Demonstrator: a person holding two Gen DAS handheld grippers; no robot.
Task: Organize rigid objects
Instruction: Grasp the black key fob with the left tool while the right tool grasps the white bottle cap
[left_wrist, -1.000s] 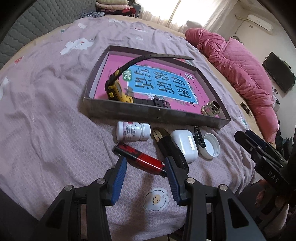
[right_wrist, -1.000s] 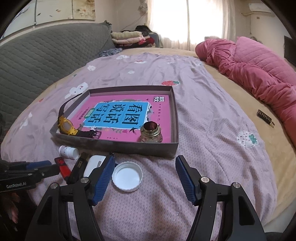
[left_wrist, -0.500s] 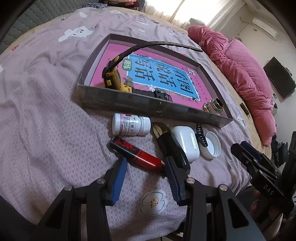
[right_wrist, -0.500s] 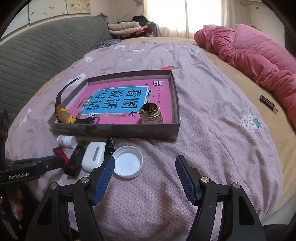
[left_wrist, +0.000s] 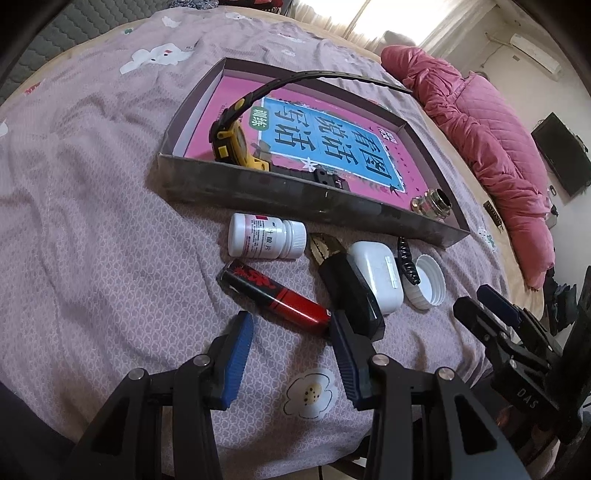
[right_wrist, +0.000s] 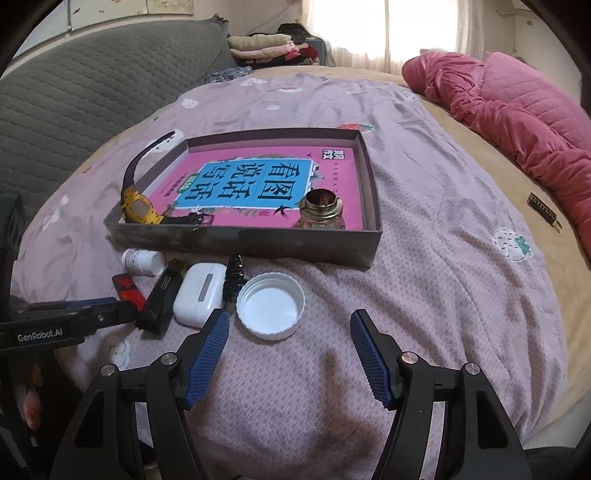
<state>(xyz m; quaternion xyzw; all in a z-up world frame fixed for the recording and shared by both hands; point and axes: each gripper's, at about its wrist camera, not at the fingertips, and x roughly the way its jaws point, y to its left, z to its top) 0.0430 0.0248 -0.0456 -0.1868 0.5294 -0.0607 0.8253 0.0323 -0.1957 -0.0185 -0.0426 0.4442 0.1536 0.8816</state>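
Note:
A shallow grey box with a pink book on its floor lies on the bed. In it are a yellow watch and a small glass jar. In front of the box lie a white pill bottle, a red and black tube, a black lighter, a white earbud case, a black hair clip and a white lid. My left gripper hovers open just short of the tube. My right gripper is open just short of the lid.
A pink quilt is heaped along the right side of the bed. A small dark bar lies on the tan sheet near it. A grey padded headboard runs on the left, with folded clothes behind.
Both wrist views have drawn slightly closer to the row of objects. Both grippers have kept their jaw width, and nothing has been picked up.

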